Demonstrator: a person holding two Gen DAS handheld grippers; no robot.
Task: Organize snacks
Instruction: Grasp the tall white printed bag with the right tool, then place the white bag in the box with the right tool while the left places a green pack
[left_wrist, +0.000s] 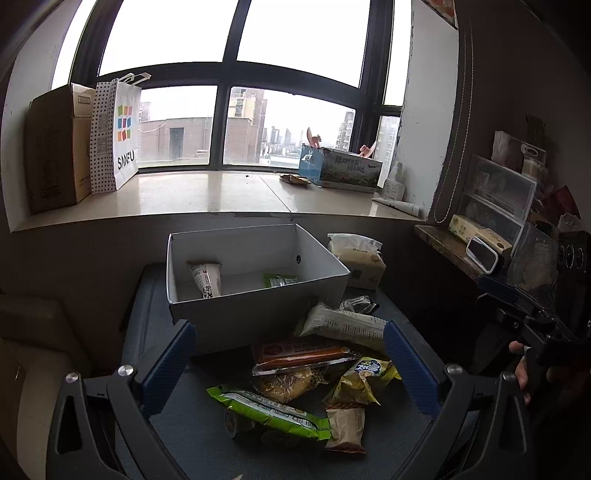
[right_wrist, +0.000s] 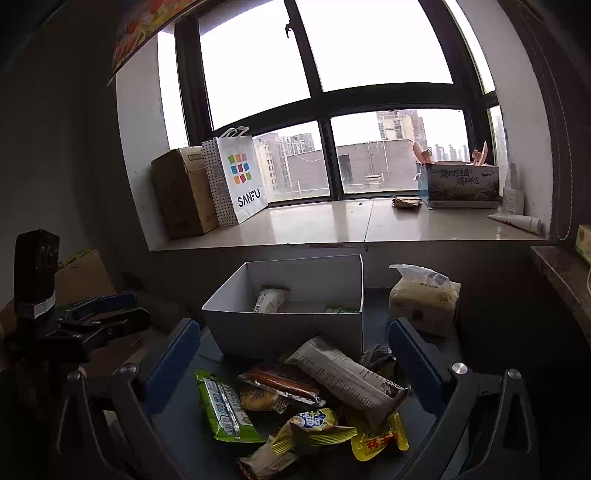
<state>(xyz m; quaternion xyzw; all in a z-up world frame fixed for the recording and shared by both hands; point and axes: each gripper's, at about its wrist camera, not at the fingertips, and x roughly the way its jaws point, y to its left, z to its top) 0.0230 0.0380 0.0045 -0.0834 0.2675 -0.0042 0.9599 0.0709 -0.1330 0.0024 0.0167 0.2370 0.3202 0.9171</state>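
Blue-padded fingers of the left gripper (left_wrist: 288, 369) stand wide apart and hold nothing, framing a loose heap of snack packets on the dark table (left_wrist: 192, 424): a green wrapper (left_wrist: 269, 411) lies nearest, with a yellow bag (left_wrist: 364, 380), a red sausage pack (left_wrist: 303, 354) and a long white packet (left_wrist: 343, 325) behind it. Seen from its own camera, the right gripper (right_wrist: 293, 373) is likewise spread wide and empty over the same heap, the green wrapper (right_wrist: 221, 406) near its left finger and the white packet (right_wrist: 347, 376) towards its right. Just beyond the heap, touching it, sits one open white box (left_wrist: 258, 314) containing two items, a white packet (left_wrist: 207, 278) and a small green one (left_wrist: 280, 280). One tissue pack (left_wrist: 360, 258) stands to the box's right. Behind runs a pale windowsill (left_wrist: 207, 195) under a large window, bearing one cardboard carton (left_wrist: 55, 147), one white shopping bag (left_wrist: 116, 136) and one printed box (left_wrist: 340, 168).
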